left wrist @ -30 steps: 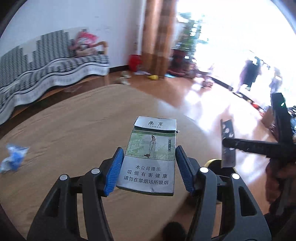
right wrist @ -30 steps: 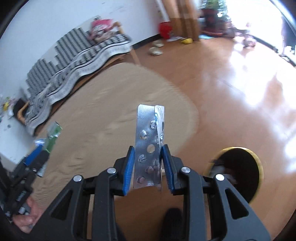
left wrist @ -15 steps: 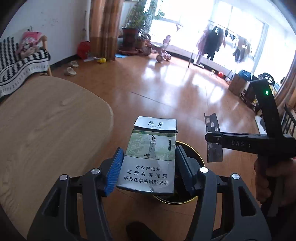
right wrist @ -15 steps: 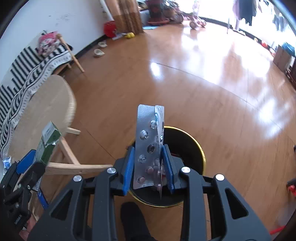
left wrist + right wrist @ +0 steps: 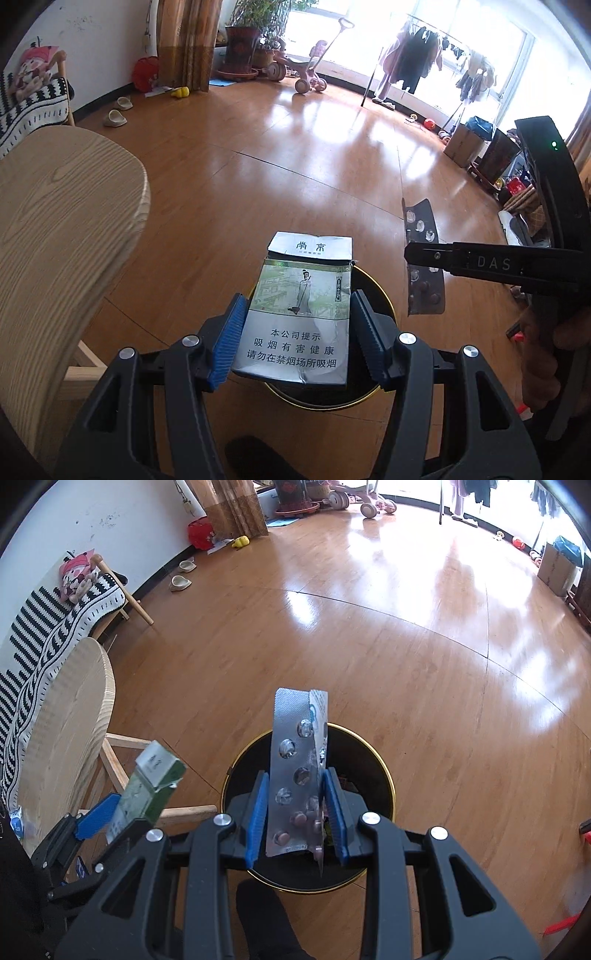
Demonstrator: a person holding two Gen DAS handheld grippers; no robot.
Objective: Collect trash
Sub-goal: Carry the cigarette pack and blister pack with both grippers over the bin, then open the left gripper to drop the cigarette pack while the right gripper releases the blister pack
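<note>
left gripper (image 5: 297,345) clamps cigarette pack (image 5: 301,314), right gripper (image 5: 297,814) clamps blister pack (image 5: 297,771); both lengthwise above bin (image 5: 384,775).

A crumpled cigarette pack (image 5: 299,314) stands upright above the black gold-rimmed bin (image 5: 384,775); at its 3 o'clock, a silver pill strip (image 5: 295,775), partly emptied, stands upright.

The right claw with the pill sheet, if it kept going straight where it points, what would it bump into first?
Most likely the black trash bin: the right claw, shut on the pill sheet, seems to aim into its open mouth, though depth is hard to judge.
</note>
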